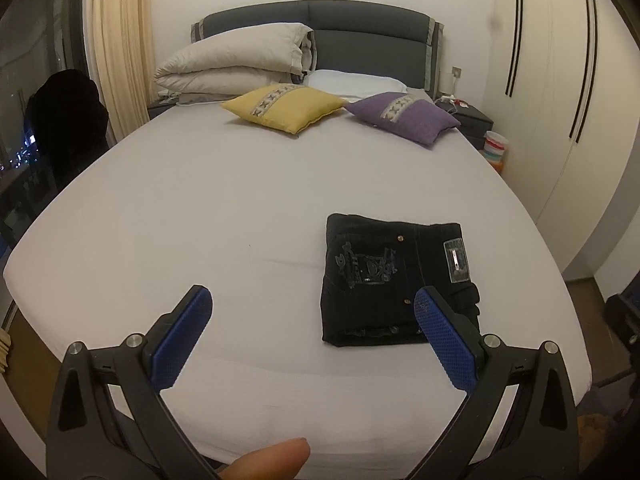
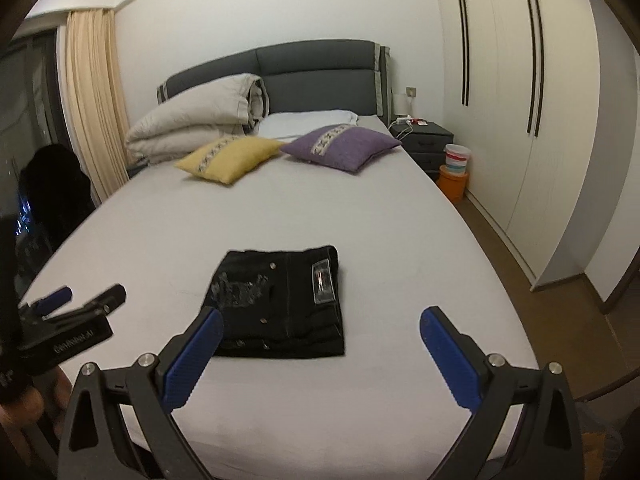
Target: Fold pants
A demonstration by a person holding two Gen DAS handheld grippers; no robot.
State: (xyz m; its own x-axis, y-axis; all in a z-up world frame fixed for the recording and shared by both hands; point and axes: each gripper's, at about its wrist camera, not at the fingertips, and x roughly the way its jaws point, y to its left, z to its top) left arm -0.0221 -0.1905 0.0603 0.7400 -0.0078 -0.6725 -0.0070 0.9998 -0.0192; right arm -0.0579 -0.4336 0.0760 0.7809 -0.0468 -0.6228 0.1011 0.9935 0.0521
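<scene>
The black pants (image 1: pixel 394 280) lie folded into a compact rectangle on the white bed (image 1: pixel 200 200), waistband label facing up. They also show in the right wrist view (image 2: pixel 280 304). My left gripper (image 1: pixel 312 300) is open and empty, held above the bed's near edge, its right finger over the pants' near right corner. My right gripper (image 2: pixel 322 322) is open and empty, just short of the pants. The left gripper (image 2: pixel 78 298) shows at the left of the right wrist view, apart from the pants.
A yellow cushion (image 1: pixel 284 108) and a purple cushion (image 1: pixel 404 116) lie at the far end of the bed, with a folded duvet (image 1: pixel 236 64) by the headboard. A nightstand (image 2: pixel 424 140), tubs (image 2: pixel 456 168) and wardrobe doors (image 2: pixel 520 100) are on the right.
</scene>
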